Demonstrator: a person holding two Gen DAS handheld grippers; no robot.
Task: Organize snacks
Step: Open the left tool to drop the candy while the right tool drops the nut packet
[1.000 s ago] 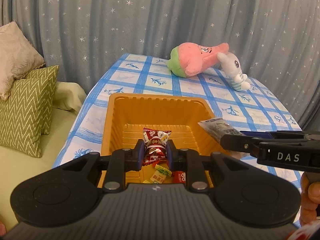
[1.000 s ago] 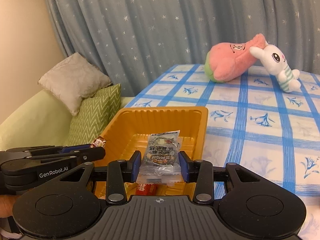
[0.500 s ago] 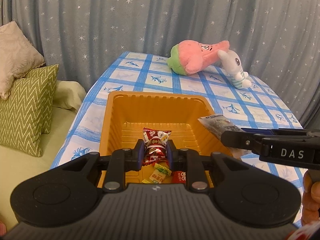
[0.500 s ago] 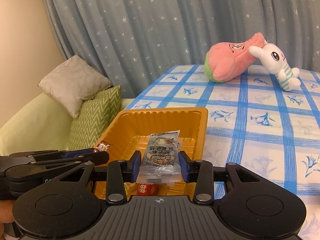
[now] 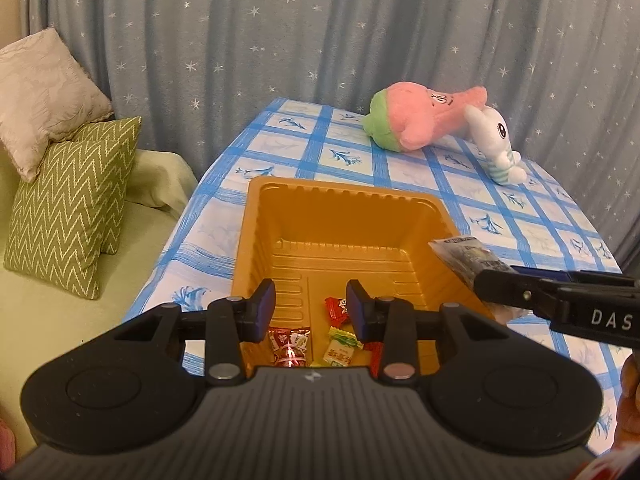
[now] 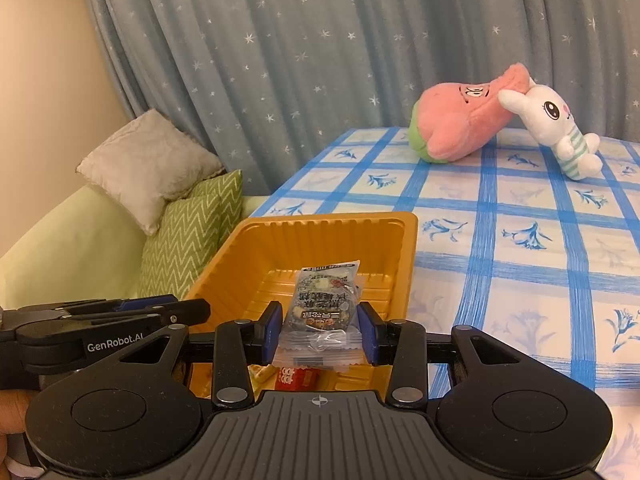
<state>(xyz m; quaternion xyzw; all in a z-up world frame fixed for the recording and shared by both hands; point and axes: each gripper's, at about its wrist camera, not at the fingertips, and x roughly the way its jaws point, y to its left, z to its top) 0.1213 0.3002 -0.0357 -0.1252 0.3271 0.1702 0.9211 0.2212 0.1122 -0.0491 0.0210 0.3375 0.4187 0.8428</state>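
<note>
An orange plastic tray (image 5: 256, 240) (image 6: 248, 248) sits on the blue checked tablecloth. My left gripper (image 5: 311, 310) hovers over the tray's near end; its jaws are opening and nothing is between them. Below it on the tray floor lie a red and white candy (image 5: 290, 346), another red candy (image 5: 335, 309) and a yellow-green candy (image 5: 340, 350). My right gripper (image 6: 319, 334) is shut on a clear packet with a dark round snack (image 6: 324, 308) (image 5: 466, 258), held above the tray's right side. A red packet (image 6: 296, 378) lies beneath it in the tray.
A pink and green plush (image 5: 416, 120) (image 6: 456, 120) and a white bunny plush (image 5: 496, 140) (image 6: 556, 128) lie at the far end of the table. Left of the table is a pale green sofa with a zigzag cushion (image 5: 68, 208) and a beige cushion (image 5: 44, 92). A starry curtain hangs behind.
My left gripper's jaws have parted and the red and white candy they held now lies on the tray floor. The right gripper keeps its packet in the same place.
</note>
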